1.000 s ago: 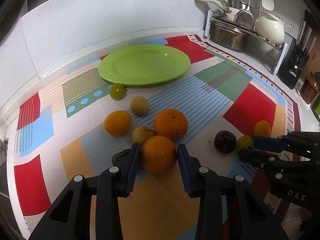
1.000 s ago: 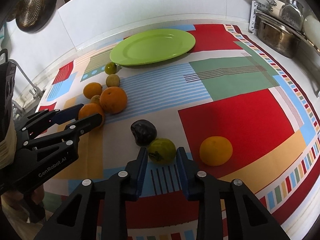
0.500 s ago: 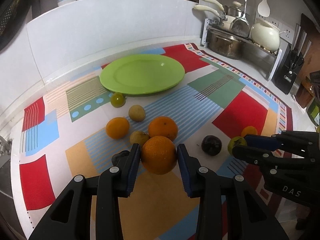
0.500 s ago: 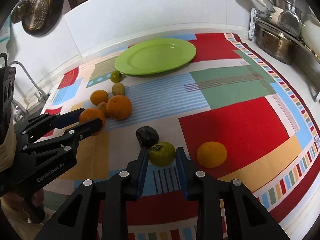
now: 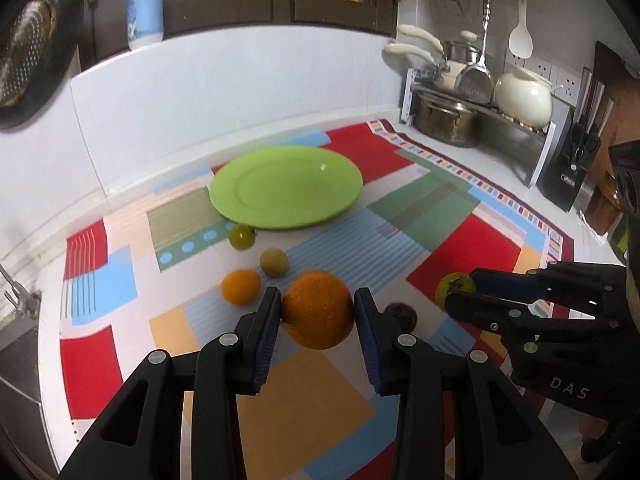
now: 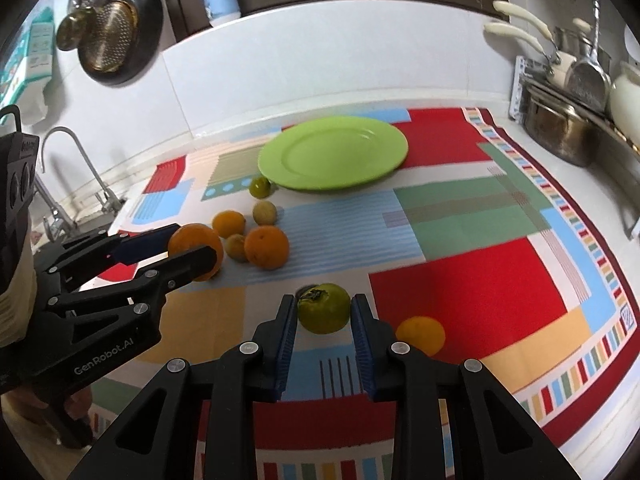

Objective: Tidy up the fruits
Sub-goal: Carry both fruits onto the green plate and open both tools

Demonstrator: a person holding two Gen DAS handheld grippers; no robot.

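Note:
My left gripper (image 5: 317, 312) is shut on a large orange (image 5: 318, 309) and holds it above the patterned mat. The same orange (image 6: 195, 250) shows between the left fingers in the right wrist view. My right gripper (image 6: 323, 314) is shut on a green fruit (image 6: 323, 308), also lifted off the mat; that fruit (image 5: 454, 291) sits at the right gripper's tips in the left wrist view. A bare green plate (image 5: 286, 187) lies at the back of the mat. Loose fruit lie before it: a small orange (image 5: 240, 286), a second large orange (image 6: 266, 247), a tan fruit (image 5: 274, 262) and a small green one (image 5: 241, 237).
A dark fruit (image 5: 401, 316) and a small orange (image 6: 422, 335) lie on the mat near the grippers. A rack with pots (image 5: 448, 120) and a knife block (image 5: 570, 168) stand at the right. A tap (image 6: 86, 168) and sink are at the left.
Both grippers have risen with their fruit: the orange and the green fruit have left the mat. The view has tilted up, showing more of the wall and cupboards.

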